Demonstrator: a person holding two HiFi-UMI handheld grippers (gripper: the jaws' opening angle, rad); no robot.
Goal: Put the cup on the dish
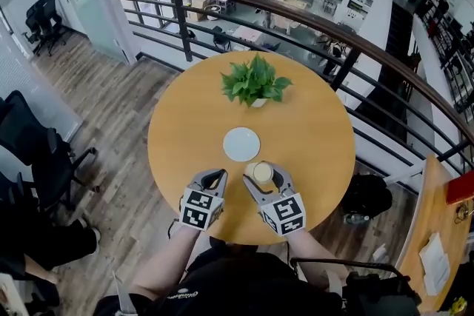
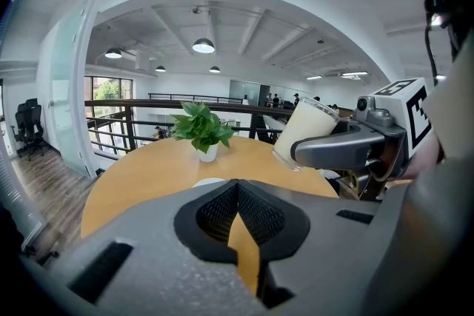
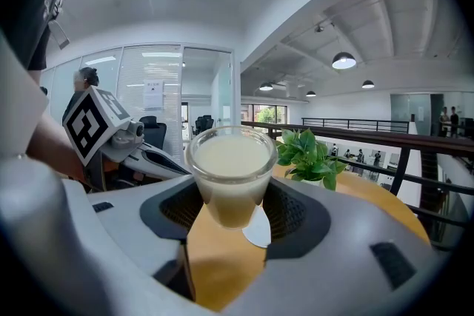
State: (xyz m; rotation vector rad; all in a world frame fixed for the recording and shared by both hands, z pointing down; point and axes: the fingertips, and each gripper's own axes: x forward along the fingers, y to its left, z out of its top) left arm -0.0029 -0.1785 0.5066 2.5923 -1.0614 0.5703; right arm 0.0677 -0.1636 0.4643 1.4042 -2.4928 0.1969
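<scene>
**Head view.** A round wooden counter point(image 1: 318, 129) carries a potted plant point(image 1: 254, 81) at its far side and a white dish point(image 1: 241, 144) near its middle. The cup point(image 1: 259, 171) is just beside the dish, on its near right side and not on it. It sits between the jaws of the right claw point(image 1: 264, 175). The left claw point(image 1: 213, 175) lies alongside to the left, over the near part of the counter, with its jaws drawn together.

**Left gripper view.** The left claw's jaws are closed to a narrow slit with nothing between them, and only counter wood shows through the gap. A sliver of the dish rises just above the jaws, and the plant stands beyond it. To the right, the cup appears tilted, clasped by a jaw of the right claw.

**Right gripper view.** The right claw's pads press on both sides of the cup. The cup is clear and filled almost to the rim with a pale, creamy liquid. The dish shows beyond its base, and the plant stands farther back. Whether the base touches the counter cannot be determined.
</scene>
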